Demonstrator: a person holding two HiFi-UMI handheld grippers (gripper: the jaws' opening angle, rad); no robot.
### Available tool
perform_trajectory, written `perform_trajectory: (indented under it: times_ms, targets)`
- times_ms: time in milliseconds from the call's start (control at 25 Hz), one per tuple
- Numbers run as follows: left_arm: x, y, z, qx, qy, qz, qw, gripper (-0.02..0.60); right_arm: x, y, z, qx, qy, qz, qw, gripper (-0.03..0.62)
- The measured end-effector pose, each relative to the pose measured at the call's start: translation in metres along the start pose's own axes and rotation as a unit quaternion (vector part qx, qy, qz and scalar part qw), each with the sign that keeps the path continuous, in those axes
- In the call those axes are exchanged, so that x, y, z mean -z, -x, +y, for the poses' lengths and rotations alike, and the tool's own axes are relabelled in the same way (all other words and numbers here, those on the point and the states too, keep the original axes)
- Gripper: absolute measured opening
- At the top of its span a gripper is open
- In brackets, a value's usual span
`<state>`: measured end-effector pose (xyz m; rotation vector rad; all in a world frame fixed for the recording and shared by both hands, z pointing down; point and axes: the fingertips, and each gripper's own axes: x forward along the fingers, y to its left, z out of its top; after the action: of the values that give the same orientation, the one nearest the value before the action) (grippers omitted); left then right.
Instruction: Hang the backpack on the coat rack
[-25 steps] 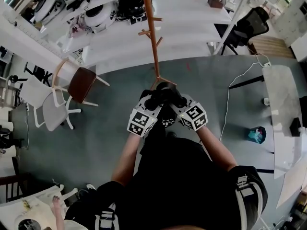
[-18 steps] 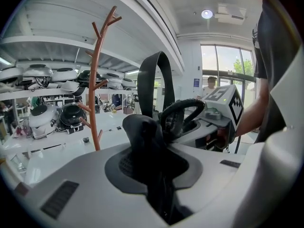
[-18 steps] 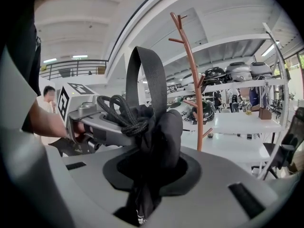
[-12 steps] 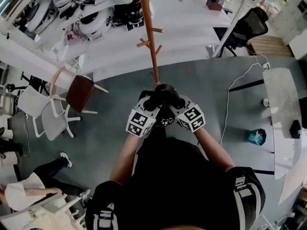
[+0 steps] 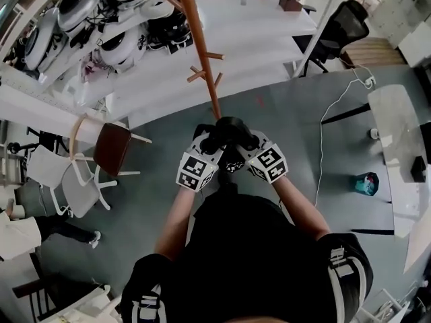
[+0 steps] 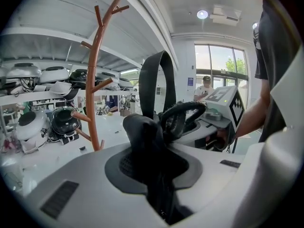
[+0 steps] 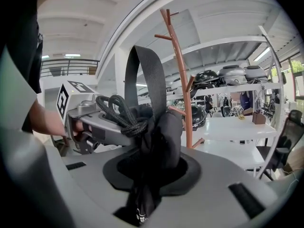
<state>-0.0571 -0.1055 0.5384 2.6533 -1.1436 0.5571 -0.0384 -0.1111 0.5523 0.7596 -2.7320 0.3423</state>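
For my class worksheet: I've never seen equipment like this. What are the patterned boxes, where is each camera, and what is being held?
There is no robot: a person holds a gripper in each hand, and the patterned cubes are part of them. The overhead picture comes from a camera on the person's head, showing the left gripper and right gripper. The other two come from cameras riding on each gripper, looking along its jaws. Both are closed on the top of a backpack, its strap loop standing up. Ahead is a brown coat rack; a chair stands on the grey floor.
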Motion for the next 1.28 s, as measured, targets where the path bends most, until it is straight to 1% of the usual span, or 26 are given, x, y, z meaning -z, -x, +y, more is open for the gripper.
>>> perform_trajectory:
  times_ms: [200,600,760,880,1080,1280]
  targets:
    - [-0.010,-0.009,0.020,0.019,-0.010,-0.004,0.9998,0.091,-0.011,-0.014,-0.015,0.020,0.000,-0.004,1.000,0.103]
    - [-0.017,-0.019,0.049,0.068,-0.021,-0.013,0.9974,0.089,-0.023,-0.038,-0.034,0.070,0.000,-0.009,0.997,0.103]
    - [-0.025,-0.024,0.065,0.080,-0.033,-0.017,0.9961,0.089,-0.034,-0.049,-0.043,0.082,0.009,-0.010,0.997,0.103]
    - [-0.031,-0.029,0.075,0.081,-0.040,-0.019,0.9957,0.089,-0.040,-0.056,-0.050,0.085,0.013,-0.008,0.996,0.103]
    - [-0.041,-0.035,0.087,0.069,-0.040,-0.026,0.9965,0.089,-0.051,-0.063,-0.061,0.082,0.012,-0.015,0.996,0.103]
    - [-0.051,-0.048,0.105,0.045,-0.027,-0.027,0.9983,0.089,-0.062,-0.076,-0.080,0.054,0.025,-0.014,0.998,0.103]
